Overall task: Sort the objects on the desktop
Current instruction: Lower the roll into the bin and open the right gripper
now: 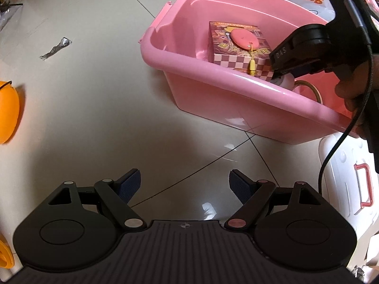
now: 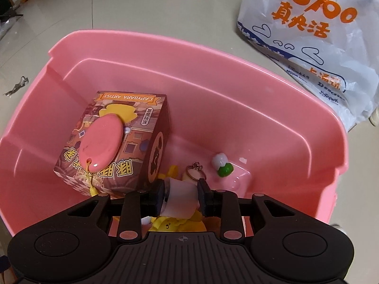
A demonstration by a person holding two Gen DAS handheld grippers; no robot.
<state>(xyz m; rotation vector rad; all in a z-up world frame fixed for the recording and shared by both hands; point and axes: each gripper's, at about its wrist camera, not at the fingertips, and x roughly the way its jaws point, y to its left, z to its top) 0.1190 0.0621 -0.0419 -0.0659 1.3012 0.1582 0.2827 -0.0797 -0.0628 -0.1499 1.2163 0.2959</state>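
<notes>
Right gripper: we see the right gripper (image 2: 182,197) inside the pink bin (image 2: 272,108), its pads closed on a small white cylinder (image 2: 181,198); from the left wrist view it reaches over the bin's near rim.
Left gripper: the left gripper (image 1: 184,185) hangs over the tiled floor (image 1: 94,94) with its jaws wide apart, holding nothing, well apart from the bin.
Bin contents: we note a patterned box (image 2: 113,139) with a pink oval compact (image 2: 101,145) lying on top; a white-and-green trinket (image 2: 222,165) and a keyring (image 2: 195,174) rest on the bin floor; yellow items lie beneath the held cylinder, and we cannot tell what they are.
Surroundings: a printed plastic bag (image 2: 308,35) sits on the floor beyond the bin; an orange object (image 1: 8,113) lies at the left edge.
</notes>
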